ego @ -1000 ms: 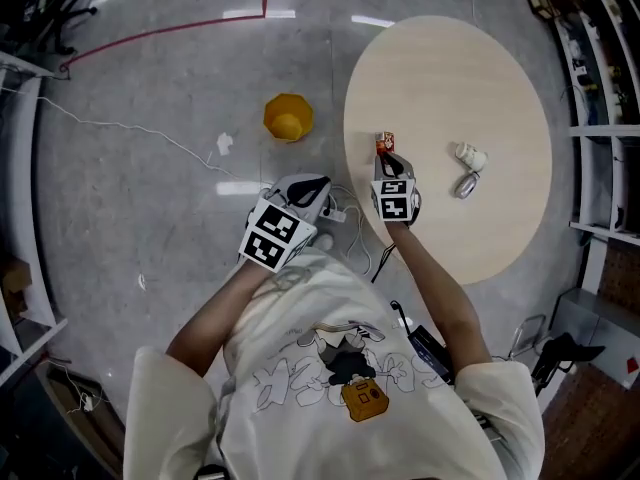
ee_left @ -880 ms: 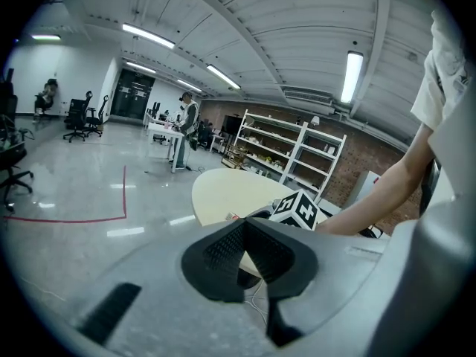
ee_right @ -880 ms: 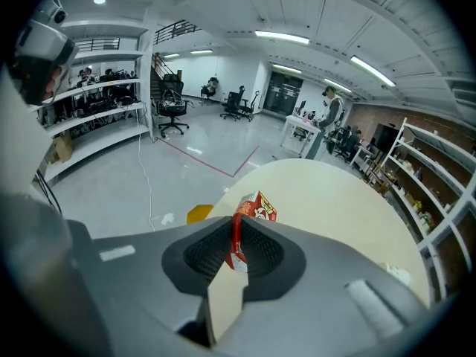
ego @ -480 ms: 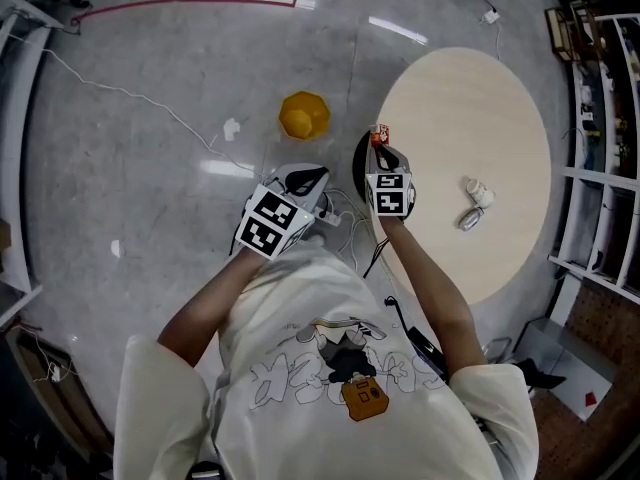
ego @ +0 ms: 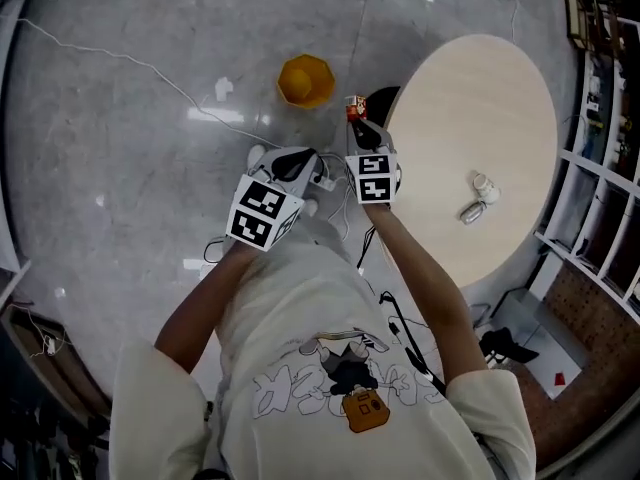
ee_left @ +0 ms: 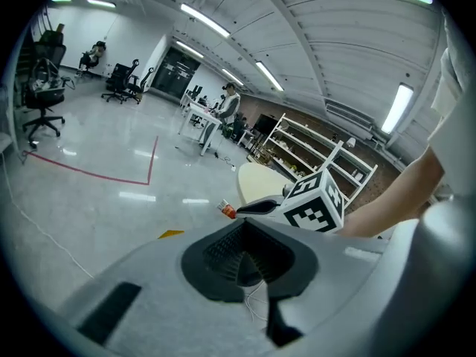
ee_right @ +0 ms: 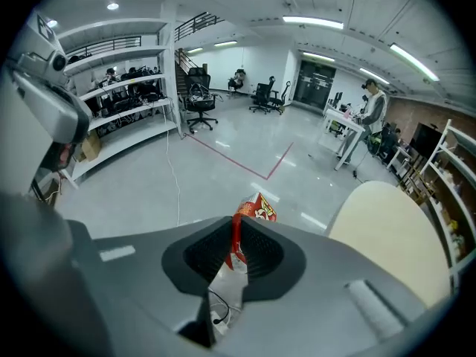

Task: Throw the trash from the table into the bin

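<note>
Left claw (ego: pixel 298 158) is closed with nothing between its jaws, held just beside the right. Right claw (ego: pixel 361 136) is clamped on a red snack wrapper (ego: pixel 355 108), which hangs above the floor, off the worktop (ego: pixel 500 88) and near the yellow bin (ego: pixel 305 78). Step in hand: carry to bin. The next move likely requires centring the wrapper over the bin mouth before parting the jaws. A white crumpled piece (ego: pixel 485 185) and a silvery piece (ego: pixel 467 212) lie on the worktop.

On table (ego: pixel 480 98): white item (ego: pixel 484 184) and grey item (ego: pixel 469 211), too small to identify. Off table's left edge: red wrapper (ego: pixel 356 108), lower part hidden inside right gripper (ego: pixel 364 131).
</note>
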